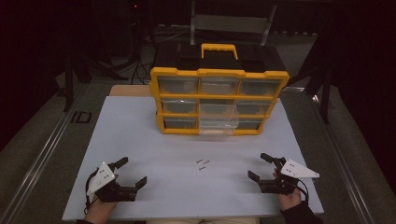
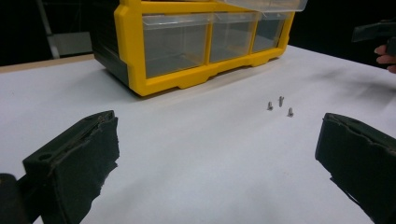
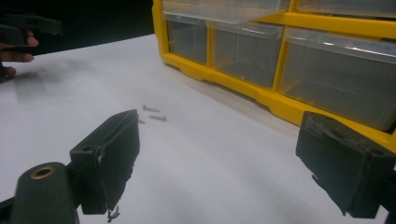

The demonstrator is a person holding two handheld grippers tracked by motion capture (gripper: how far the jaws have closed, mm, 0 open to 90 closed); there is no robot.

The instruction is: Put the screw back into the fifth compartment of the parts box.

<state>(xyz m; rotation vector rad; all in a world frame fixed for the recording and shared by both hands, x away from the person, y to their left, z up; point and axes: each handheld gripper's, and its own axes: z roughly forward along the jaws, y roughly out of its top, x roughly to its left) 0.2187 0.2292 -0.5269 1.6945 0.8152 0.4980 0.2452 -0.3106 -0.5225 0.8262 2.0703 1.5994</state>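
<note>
I cannot make out what the clear plastic drawers hold; their fronts are hazy in the dim light, and the yellow plastic organiser cabinet with its black carry handle (image 1: 218, 100) is cut off at the top in both gripper views. One drawer in the bottom row (image 1: 218, 125) stands pulled out past the frame. The three small grey metal screws (image 1: 202, 164) lie loose on the white table board (image 1: 154, 149), well in front of the cabinet and between my two grippers; in the right gripper view one is partly hidden behind the near jaw. The board's near edge runs just under my hands, and the room beyond it is too dark to read. Bare board lies all round the screws, so I have room on every side. My left gripper (image 1: 132, 172) has its jaws wide apart with nothing between them. My right gripper (image 1: 259, 167) likewise stands wide and empty. The black jaw pads look rough and torn at their edges.
</note>
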